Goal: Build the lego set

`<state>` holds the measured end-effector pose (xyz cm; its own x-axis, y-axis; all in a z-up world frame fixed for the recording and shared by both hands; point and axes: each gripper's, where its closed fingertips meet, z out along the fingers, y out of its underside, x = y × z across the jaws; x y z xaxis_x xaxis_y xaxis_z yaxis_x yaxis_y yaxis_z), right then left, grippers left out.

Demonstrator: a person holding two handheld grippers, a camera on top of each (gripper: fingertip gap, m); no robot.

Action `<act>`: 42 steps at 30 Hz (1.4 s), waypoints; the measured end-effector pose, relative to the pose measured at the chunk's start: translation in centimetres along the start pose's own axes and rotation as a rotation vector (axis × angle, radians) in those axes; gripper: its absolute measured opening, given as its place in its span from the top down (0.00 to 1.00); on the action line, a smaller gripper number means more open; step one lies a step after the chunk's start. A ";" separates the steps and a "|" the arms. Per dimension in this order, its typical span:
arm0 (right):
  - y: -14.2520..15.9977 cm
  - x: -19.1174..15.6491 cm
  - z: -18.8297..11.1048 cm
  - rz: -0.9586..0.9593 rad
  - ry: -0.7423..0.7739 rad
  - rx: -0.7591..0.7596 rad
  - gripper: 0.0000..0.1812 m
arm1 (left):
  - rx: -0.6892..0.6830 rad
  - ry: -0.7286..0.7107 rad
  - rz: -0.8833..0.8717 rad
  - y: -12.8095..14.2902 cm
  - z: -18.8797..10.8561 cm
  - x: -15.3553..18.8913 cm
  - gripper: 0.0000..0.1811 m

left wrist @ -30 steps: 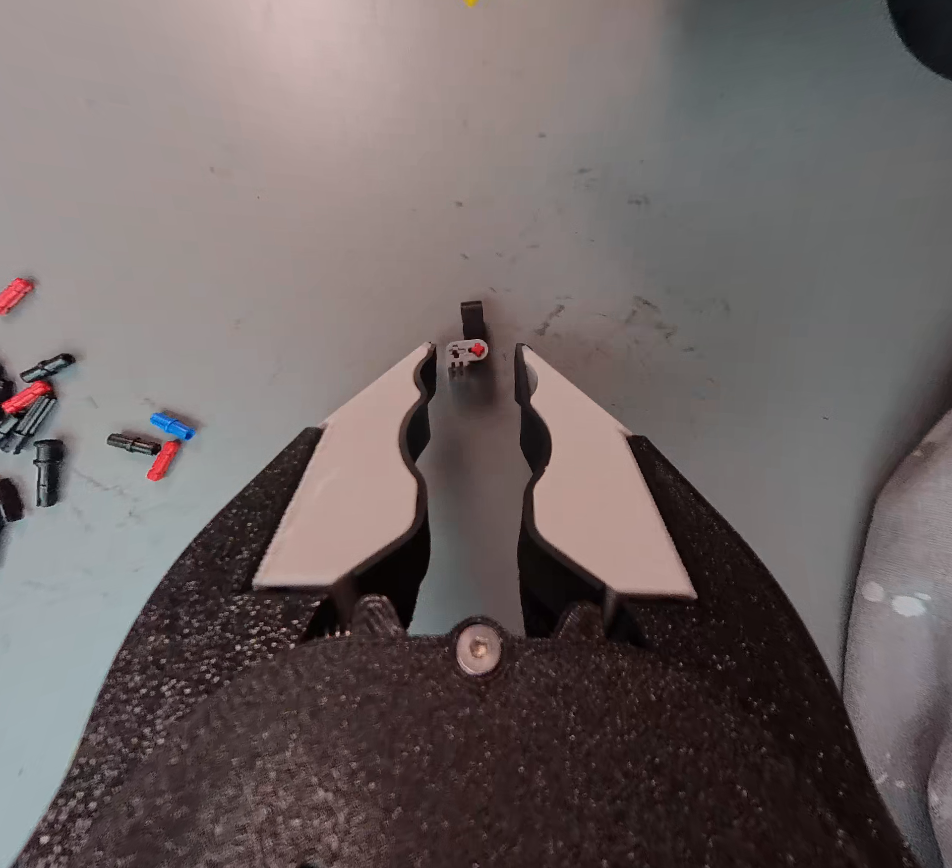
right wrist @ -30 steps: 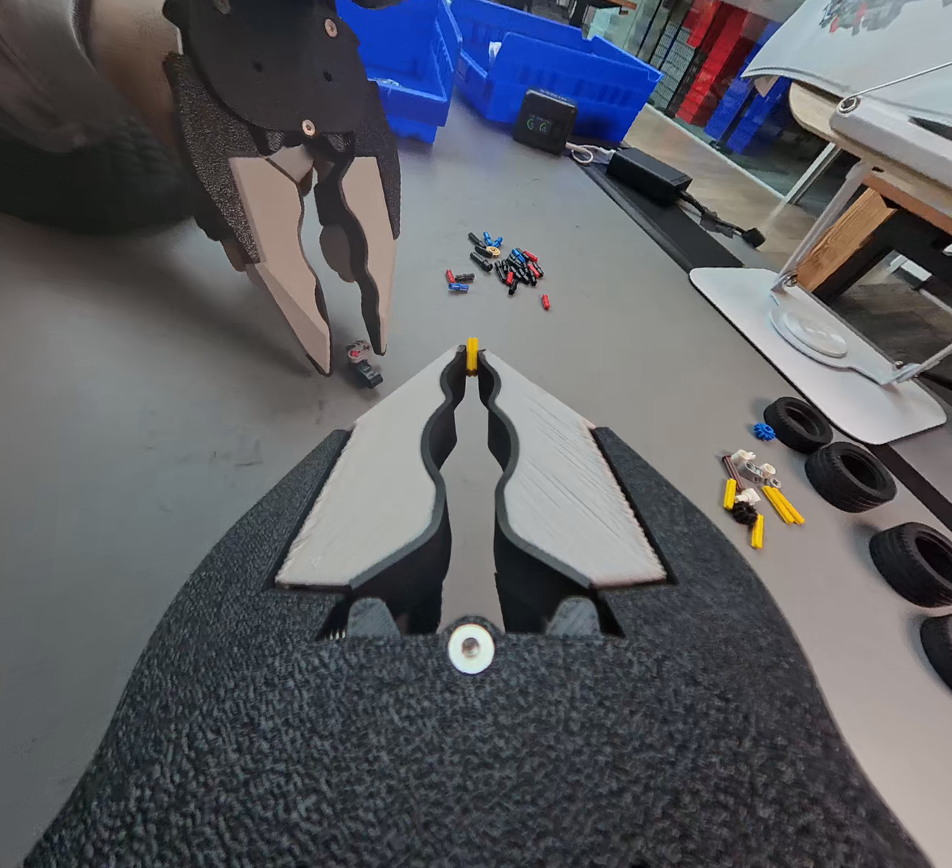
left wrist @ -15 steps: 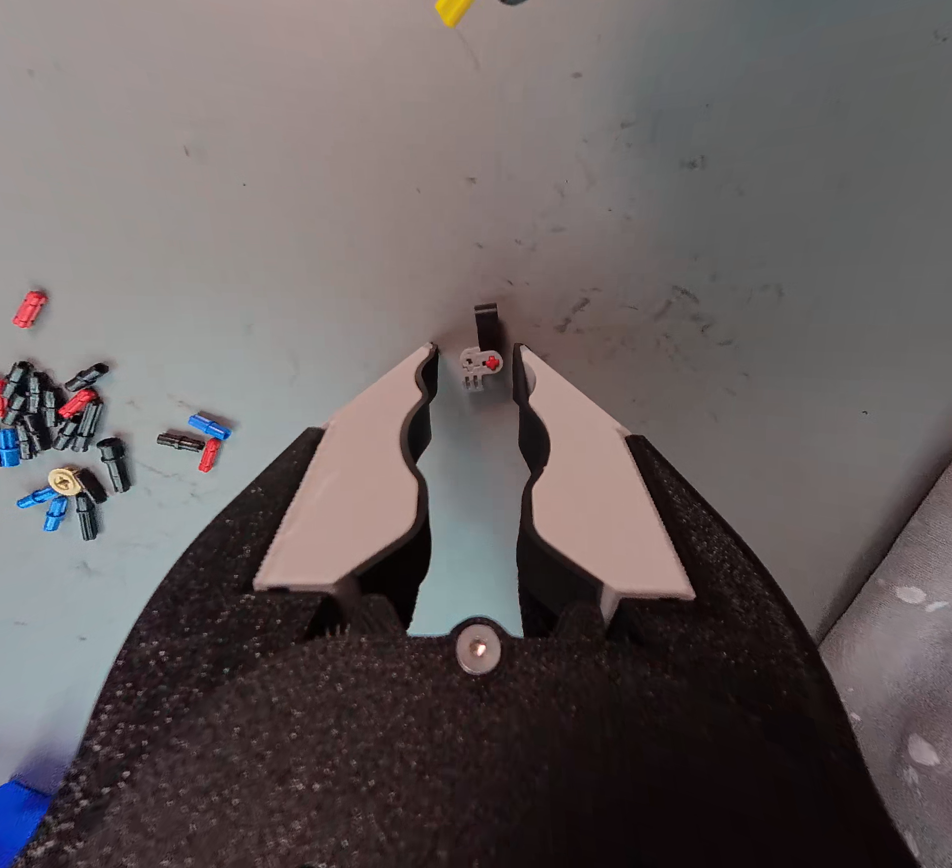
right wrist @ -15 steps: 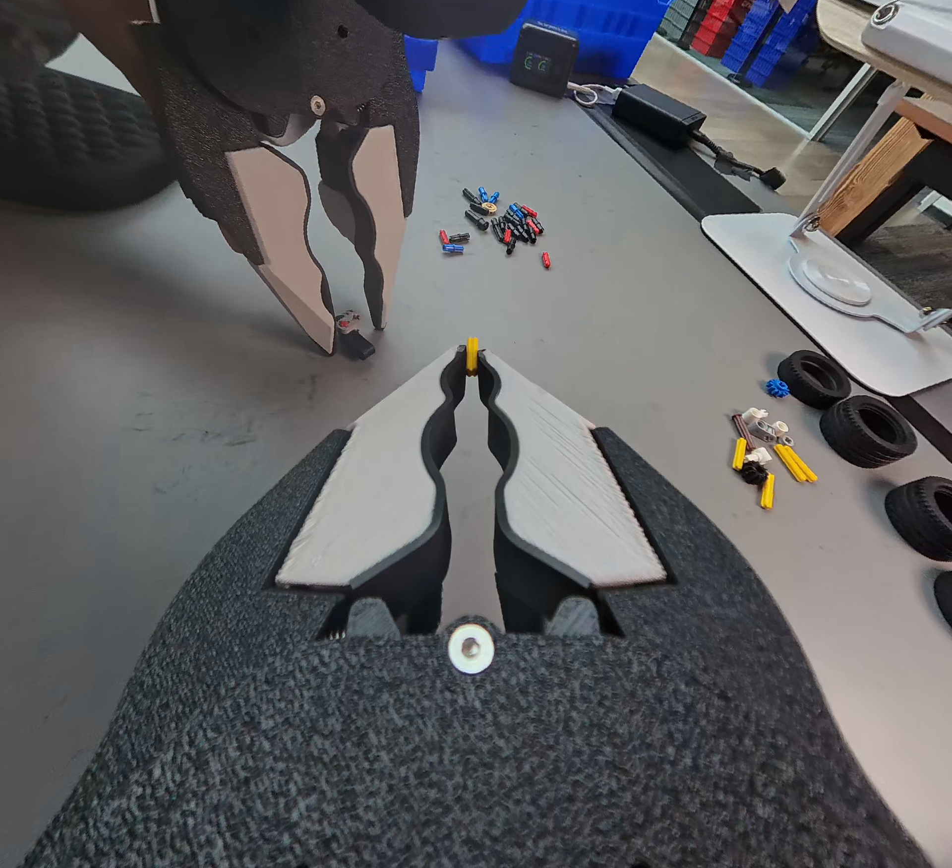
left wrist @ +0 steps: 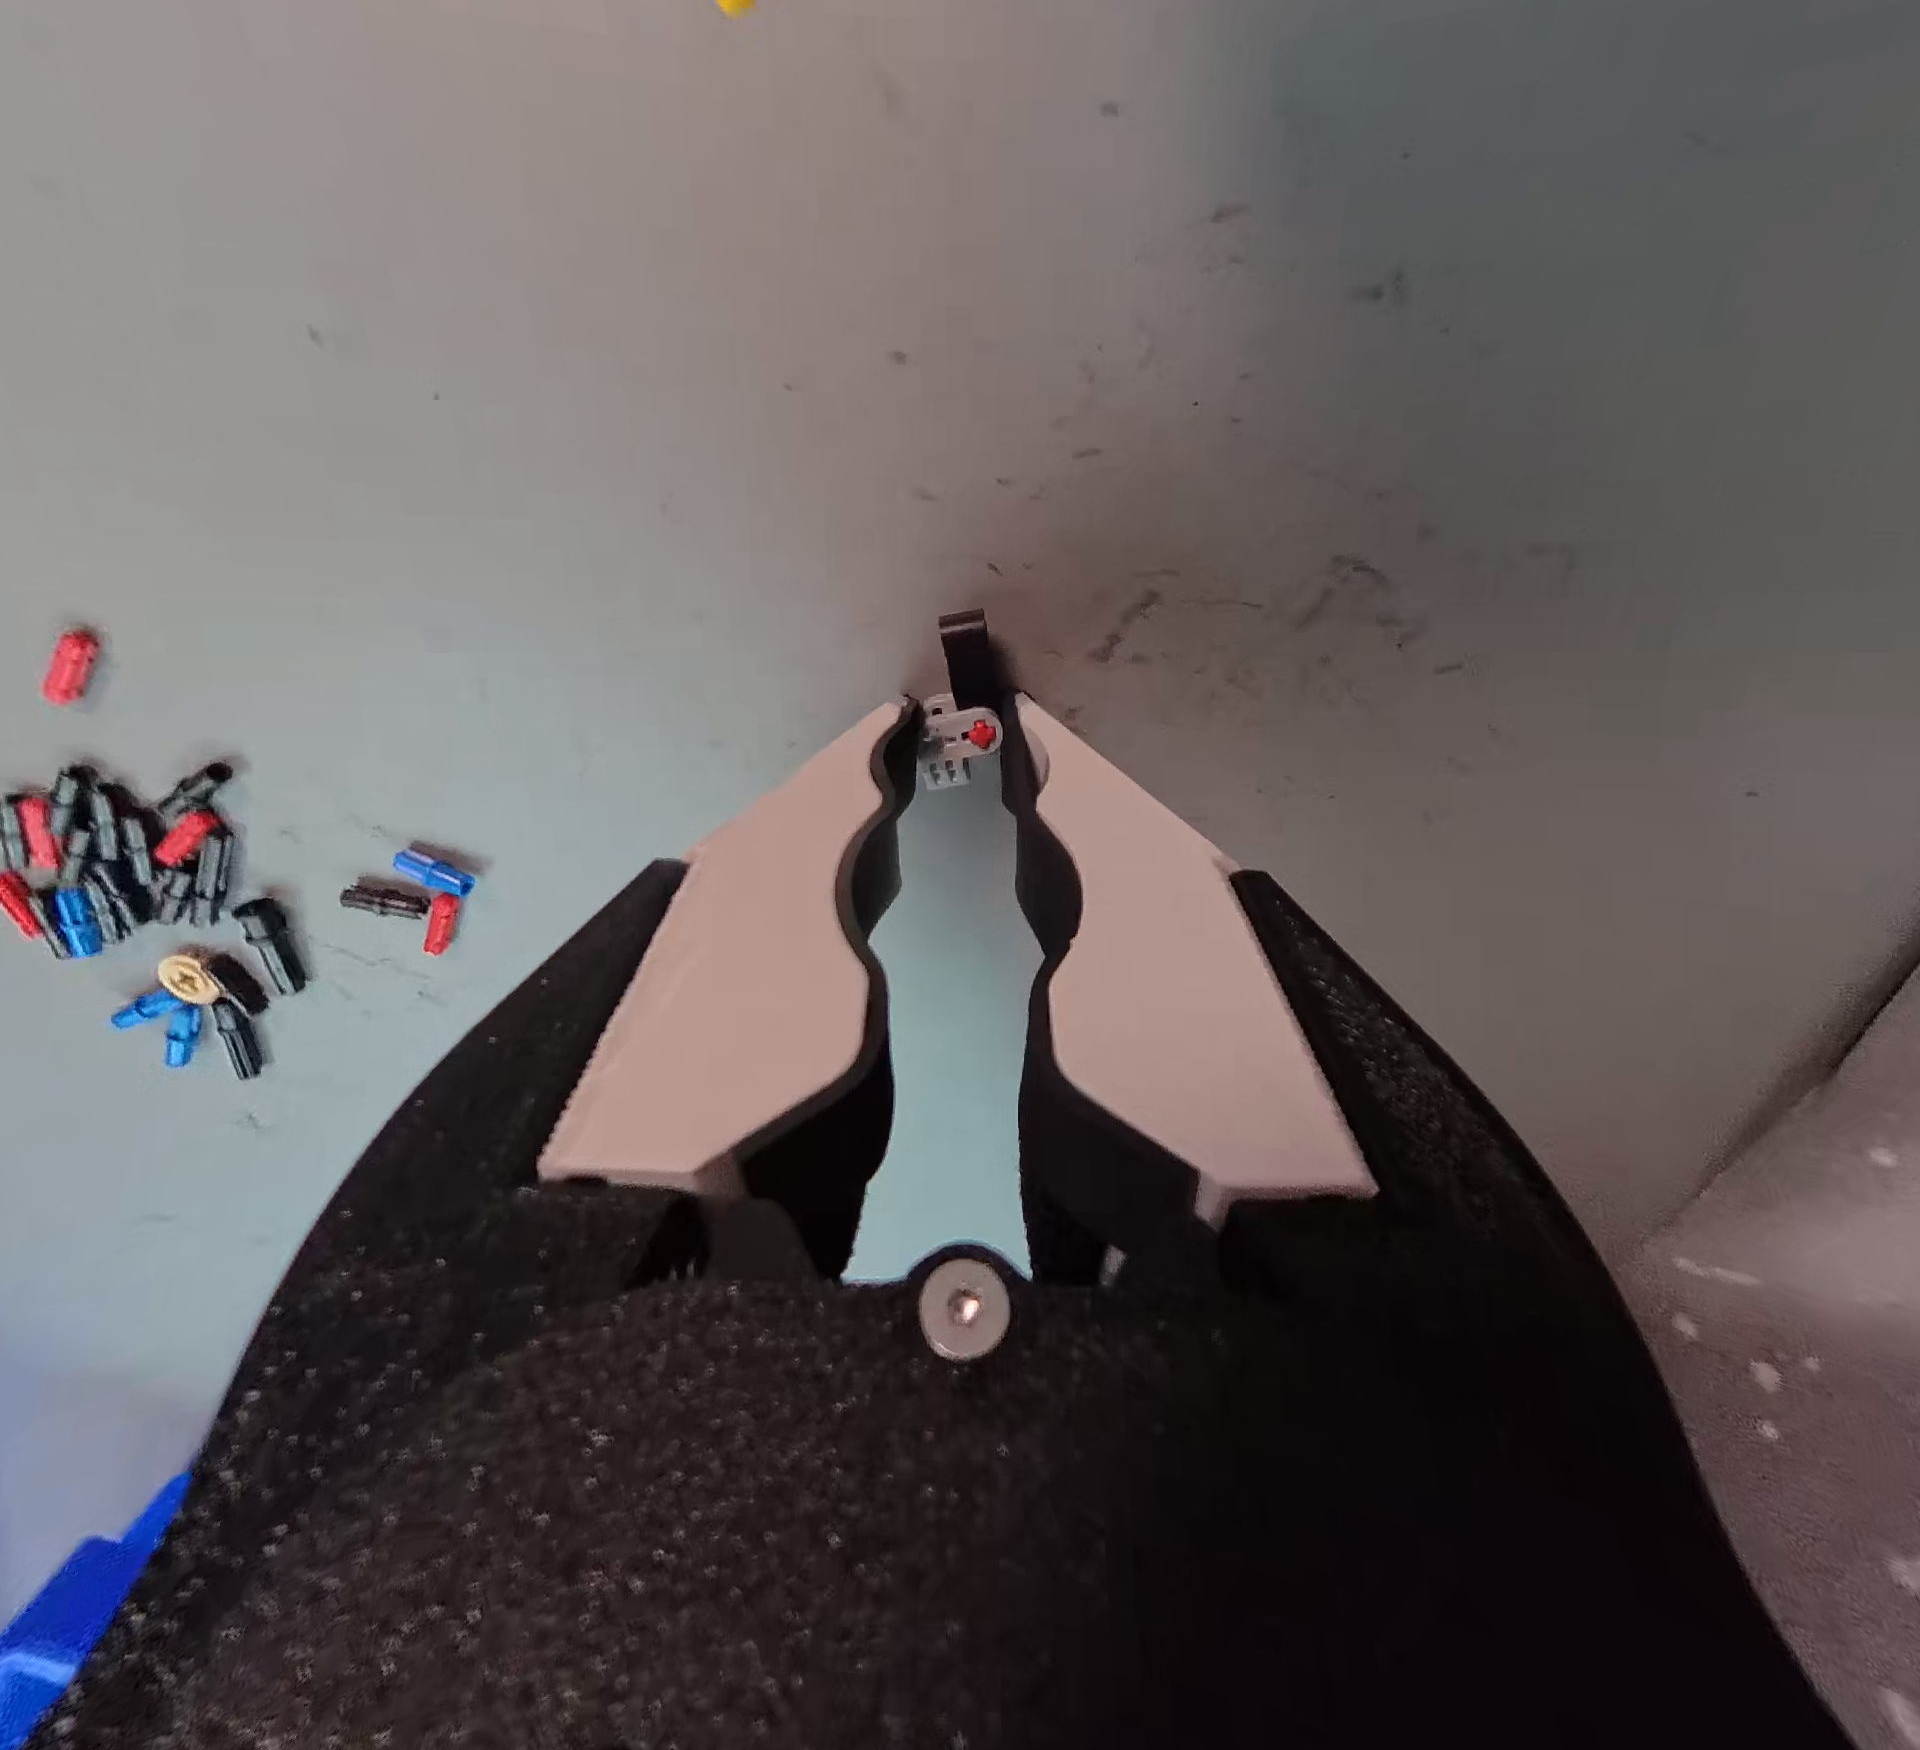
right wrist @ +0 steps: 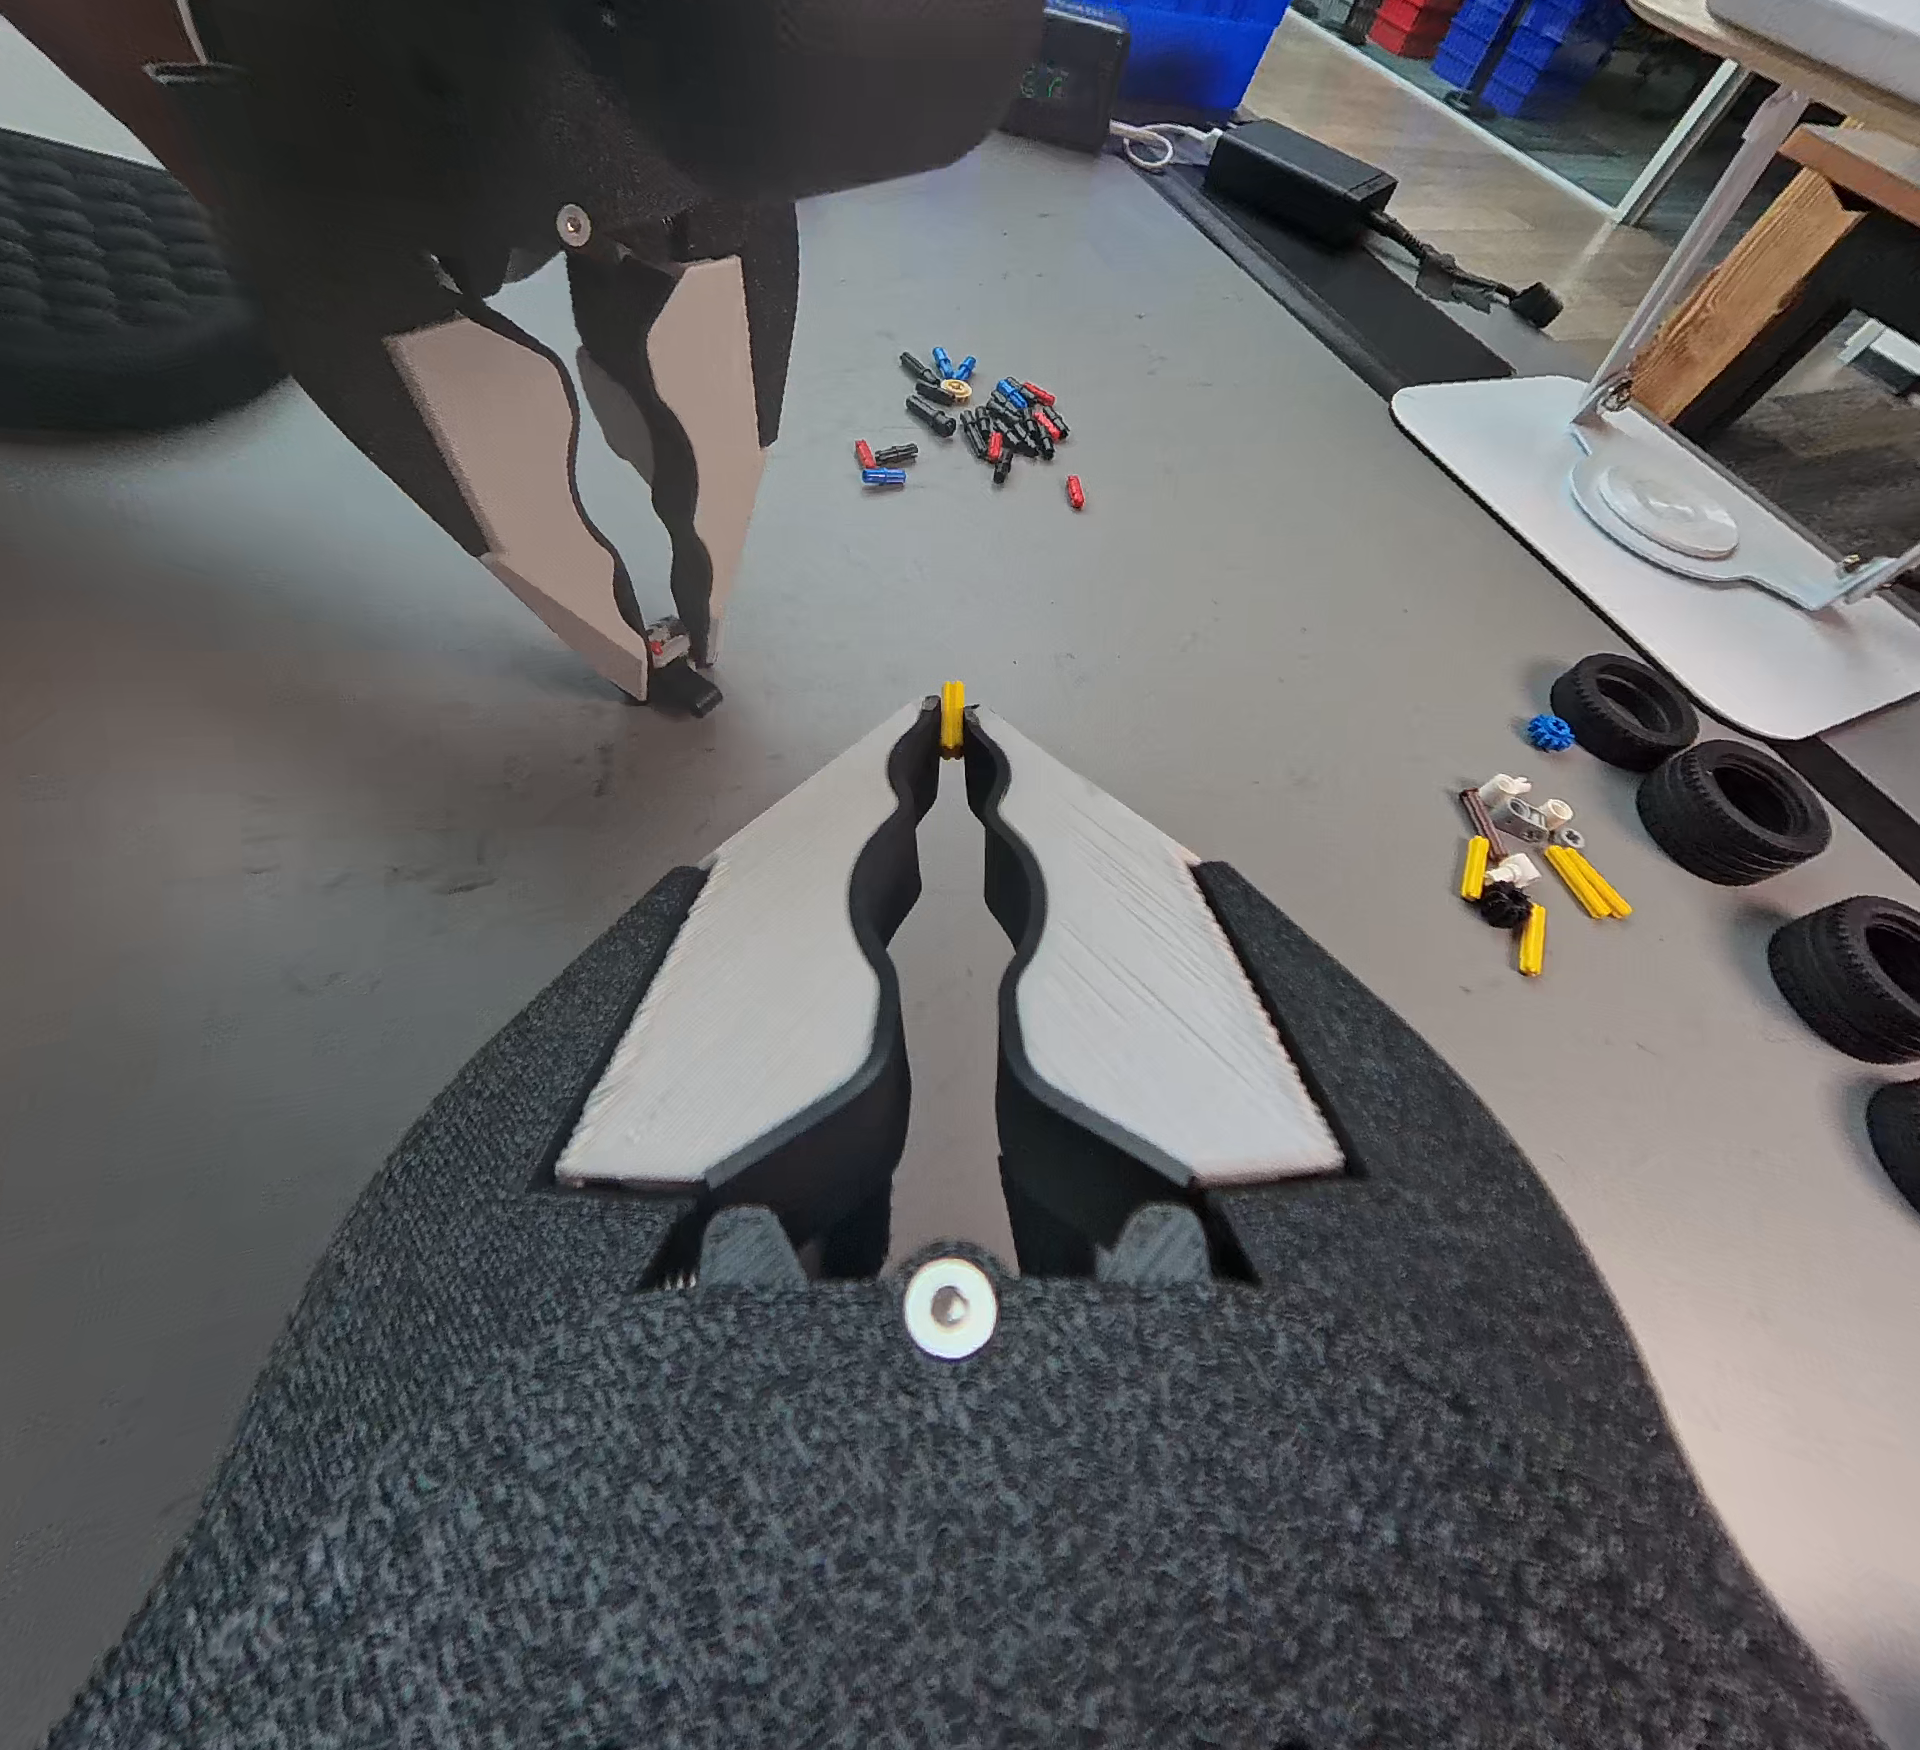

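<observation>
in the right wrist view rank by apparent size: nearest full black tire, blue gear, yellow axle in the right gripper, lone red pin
1. black tire, by far the largest
2. blue gear
3. yellow axle in the right gripper: partly hidden, not ranked against the gear
4. red pin: looks smallest, but lies farther off

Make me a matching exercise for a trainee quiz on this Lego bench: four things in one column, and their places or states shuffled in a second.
Things
1. yellow axle
2. small grey piece with a red pin
3. black tyres
4. heap of black, red and blue pins

Places or states
A. lying loose on the table, beyond the left claw
B. pinched at the tip of the right claw
C. lined up at the right edge of the right wrist view
D. between the left claw's fingertips, down at the table

Pairs: 1-B, 2-D, 3-C, 4-A
</observation>
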<state>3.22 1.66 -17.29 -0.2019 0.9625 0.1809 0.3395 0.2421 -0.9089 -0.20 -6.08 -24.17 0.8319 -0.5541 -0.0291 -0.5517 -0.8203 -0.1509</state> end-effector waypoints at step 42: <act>-8.9 -5.3 -2.1 0.071 -0.202 0.380 0.99 | 1.402 0.819 -0.069 -4.7 -14.3 1.7 0.92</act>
<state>3.24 -5.34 -9.40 -0.3788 0.9228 0.0701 0.0044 0.0775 -0.9970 2.93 -5.22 -9.38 0.3460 -0.8226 0.4513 0.3485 -0.3339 -0.8758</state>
